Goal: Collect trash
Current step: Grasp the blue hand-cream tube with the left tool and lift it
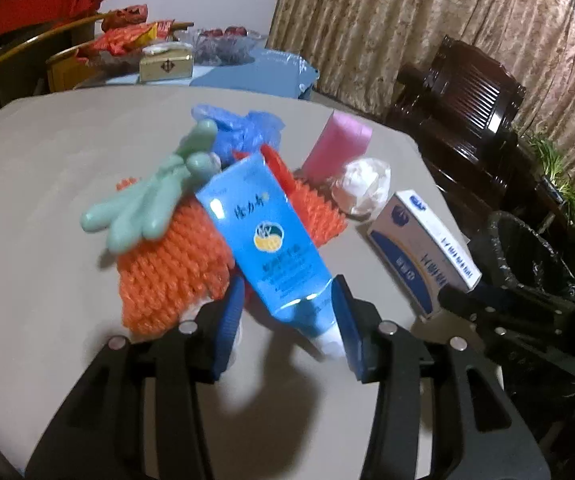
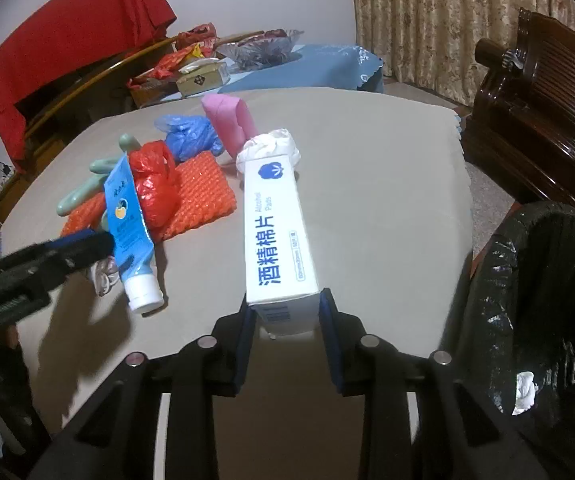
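A lived-in room of a home, most likely a sitting or dining room.

Patterned beige-gold curtains (image 2: 439, 16) hang in folds along the back wall, and dark carved wooden armchairs (image 2: 543, 92) stand beside a grey-beige cloth-covered table (image 2: 367, 208). Behind it, a second table under a blue tablecloth (image 2: 319, 64) carries a cut-glass bowl (image 2: 263, 46), red snack packets (image 1: 127, 38) and a small gold-coloured tin box (image 1: 166, 65). A red cloth (image 2: 67, 52) drapes over furniture by the pale wall, a green potted plant (image 1: 555, 160) sits near the chairs, and a black-lined waste bin (image 2: 543, 304) stands at the table's edge.
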The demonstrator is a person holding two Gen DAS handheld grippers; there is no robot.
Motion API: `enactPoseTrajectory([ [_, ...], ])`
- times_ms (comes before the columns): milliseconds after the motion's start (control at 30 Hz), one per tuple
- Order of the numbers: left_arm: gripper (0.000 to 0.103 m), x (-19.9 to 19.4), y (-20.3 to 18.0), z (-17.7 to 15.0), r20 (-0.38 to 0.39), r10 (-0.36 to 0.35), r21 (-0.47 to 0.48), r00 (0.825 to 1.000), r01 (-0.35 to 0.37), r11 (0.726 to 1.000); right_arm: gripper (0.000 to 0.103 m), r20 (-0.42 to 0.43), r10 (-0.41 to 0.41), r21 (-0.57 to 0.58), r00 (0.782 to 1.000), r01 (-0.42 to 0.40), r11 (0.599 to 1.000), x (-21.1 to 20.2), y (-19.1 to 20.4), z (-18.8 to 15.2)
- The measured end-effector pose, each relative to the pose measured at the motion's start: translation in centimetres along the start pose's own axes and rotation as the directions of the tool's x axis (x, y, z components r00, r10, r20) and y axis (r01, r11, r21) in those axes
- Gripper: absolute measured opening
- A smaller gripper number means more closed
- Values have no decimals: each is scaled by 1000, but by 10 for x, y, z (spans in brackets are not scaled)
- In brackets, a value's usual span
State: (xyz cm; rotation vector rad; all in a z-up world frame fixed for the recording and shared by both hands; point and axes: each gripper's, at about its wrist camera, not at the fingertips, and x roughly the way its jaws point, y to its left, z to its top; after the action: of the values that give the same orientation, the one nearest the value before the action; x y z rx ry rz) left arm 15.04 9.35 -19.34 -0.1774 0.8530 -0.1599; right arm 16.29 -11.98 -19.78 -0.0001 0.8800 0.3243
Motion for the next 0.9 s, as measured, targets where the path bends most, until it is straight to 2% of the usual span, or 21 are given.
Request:
enactPoseTrajectory([
  [133,46,10,-5,-2,-25,-19,4,999,19,1000,32,0,0,2,1000,0,1000,0,-2,1],
  [200,55,14,-10,-2,-30,-25,8,999,25,1000,32,0,1,0,1000,-1,1000,-1,-2,1],
  [367,56,29,-18,-9,-77,-20,6,997,21,1000,32,0,4,1,1000,-4,1000,-1,-4,2],
  [467,47,39,-18,-15,-105,-16,4,994,17,1000,32,-5,4,2,1000,-4,1000,0,-4,2],
  [533,42,37,-18,-16,-93,-16,8,996,17,1000,32,-10,5,3,1000,-5,1000,2,-3,1],
  [600,29,34,-18,-16,-88,-31,1,996,31,1000,34,-13,3,4,1000,-3,1000,3,-3,0],
  [700,28,31,-17,-17,-77,-44,-12,996,43,999,36,-14,-1,5,1000,1,1000,6,-3,1],
  [900,28,31,-16,-21,-94,-38,-6,995,37,999,49,-9,-10,15,1000,10,1000,13,-2,7],
])
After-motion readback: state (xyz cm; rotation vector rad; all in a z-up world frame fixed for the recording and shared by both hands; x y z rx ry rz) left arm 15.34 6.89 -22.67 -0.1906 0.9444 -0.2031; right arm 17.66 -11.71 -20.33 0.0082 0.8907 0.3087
